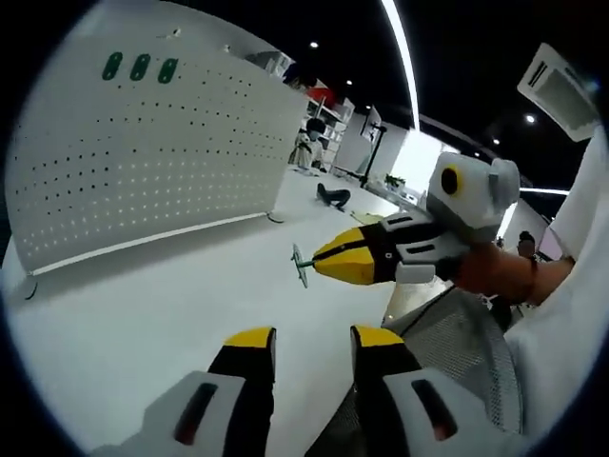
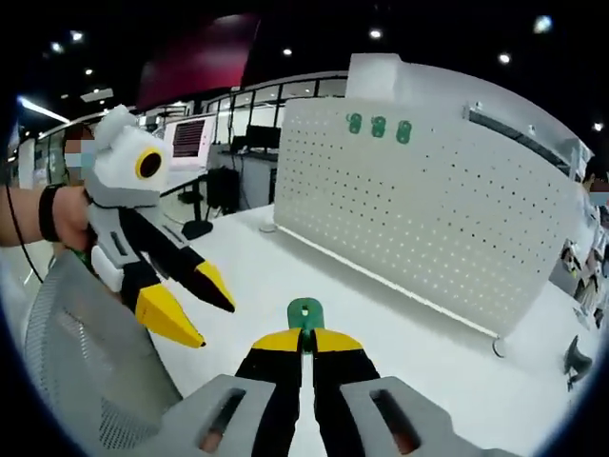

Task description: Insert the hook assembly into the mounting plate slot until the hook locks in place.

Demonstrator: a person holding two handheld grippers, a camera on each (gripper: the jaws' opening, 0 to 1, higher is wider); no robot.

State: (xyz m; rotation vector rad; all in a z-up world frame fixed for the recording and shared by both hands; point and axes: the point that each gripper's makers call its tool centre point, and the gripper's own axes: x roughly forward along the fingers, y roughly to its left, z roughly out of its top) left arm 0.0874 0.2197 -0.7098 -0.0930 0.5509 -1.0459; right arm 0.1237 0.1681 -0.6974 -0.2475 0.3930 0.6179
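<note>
A white perforated mounting plate [image 1: 143,152] [image 2: 428,200] stands upright on the white table, with three green hooks [image 1: 140,67] [image 2: 379,126] set near its top edge. My right gripper [image 2: 304,338] is shut on a green hook [image 2: 304,312], whose rounded end sticks up past the yellow tips. In the left gripper view that same gripper [image 1: 328,262] comes in from the right with the hook [image 1: 301,265] at its tip, well short of the plate. My left gripper [image 1: 312,335] is open with nothing between its jaws; it also appears at the left of the right gripper view [image 2: 205,319].
The white table [image 1: 124,324] runs from the plate to its near edge. A grey mesh chair back [image 1: 471,347] [image 2: 81,367] stands close by the grippers. A person's hand and sleeve [image 1: 533,276] hold the right gripper. Office shelves and desks lie beyond.
</note>
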